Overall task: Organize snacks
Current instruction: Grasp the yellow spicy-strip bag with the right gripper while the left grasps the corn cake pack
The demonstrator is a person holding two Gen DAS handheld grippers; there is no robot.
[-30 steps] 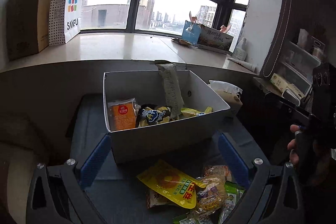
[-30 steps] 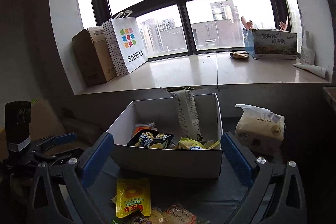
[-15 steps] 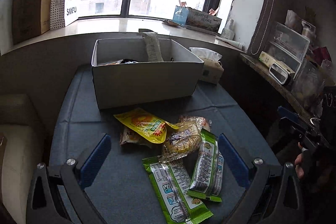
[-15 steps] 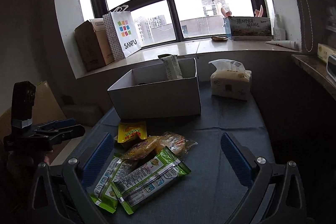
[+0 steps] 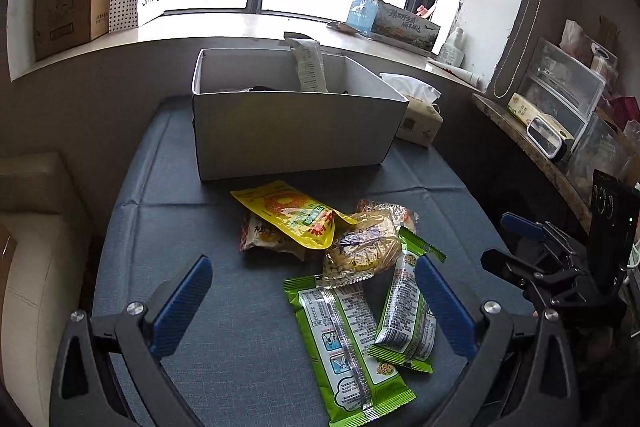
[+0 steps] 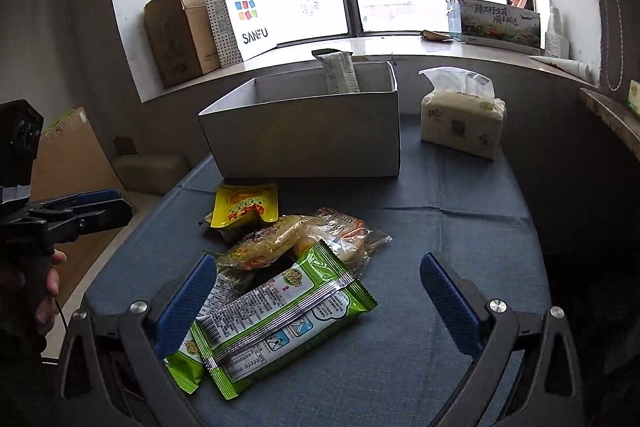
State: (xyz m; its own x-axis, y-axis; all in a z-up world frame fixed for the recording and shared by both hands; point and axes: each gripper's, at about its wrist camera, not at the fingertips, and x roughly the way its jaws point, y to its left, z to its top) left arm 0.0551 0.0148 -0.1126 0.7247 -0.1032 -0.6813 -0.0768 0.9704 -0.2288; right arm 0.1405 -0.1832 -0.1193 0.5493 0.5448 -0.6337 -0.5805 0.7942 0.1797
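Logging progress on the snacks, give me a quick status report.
Left gripper and right gripper open, holding nothing. Snack packets piled loose before the white box. Nothing in the way.

The table (image 5: 168, 227) is viewed from its near edge by both wrist cameras, angled down toward the far window. The snack pile (image 5: 344, 251) and white box (image 6: 304, 135) are shared, seen from left and right.

- Left tongs (image 5: 312, 303): jaws spread wide, both blue pads bare, nothing between them; held low, pointing forward.
- Right tongs (image 6: 318, 303): jaws likewise wide apart and empty.
- A hand (image 6: 48, 291) grips the left tongs' handle.
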